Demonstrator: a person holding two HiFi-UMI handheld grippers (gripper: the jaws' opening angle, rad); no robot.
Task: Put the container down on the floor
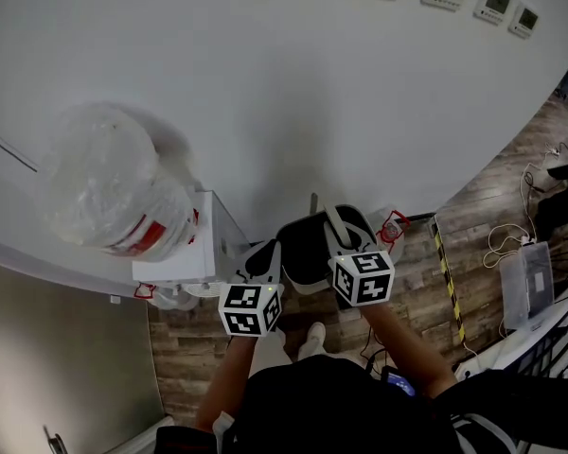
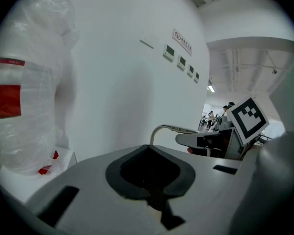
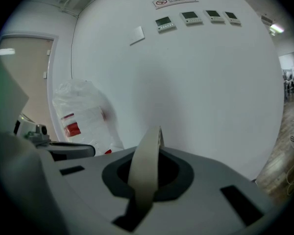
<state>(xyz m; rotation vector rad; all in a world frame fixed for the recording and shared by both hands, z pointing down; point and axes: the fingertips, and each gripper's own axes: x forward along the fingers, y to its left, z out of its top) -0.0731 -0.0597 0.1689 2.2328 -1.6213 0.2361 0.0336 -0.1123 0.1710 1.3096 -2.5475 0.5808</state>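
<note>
Between the right gripper's [image 3: 147, 180] jaws stands a pale flat handle [image 3: 146, 163], and the jaws are clamped on it; the band rises out of the dark hollow between them and arches forward. Below that gripper and just to its left hangs the container [image 1: 303, 249], dark and rounded, carried by this one band and held well clear of the floor [image 1: 412, 282]. On the container's other side is the left gripper [image 2: 149, 177]. Its jaws look drawn together with nothing between them, and only the thin far end of the handle shows ahead and to its right. From the head view it sits just beside the container's rim; I cannot tell whether it touches.

The container looks like a stiff plastic tub, probably light, though what it holds is hidden. Hung from a single band it is likely to swing and tip, so the crown of the handle is the place to keep hold of. The left gripper could steady the rim on the way down. The base should sit flat on the boards before the right jaws let go.

Further left of the left gripper stands a white cabinet [image 1: 194, 244] with a bagged bottle [image 1: 109, 183] on top. Ahead of both grippers is the wall [image 1: 312, 93]
</note>
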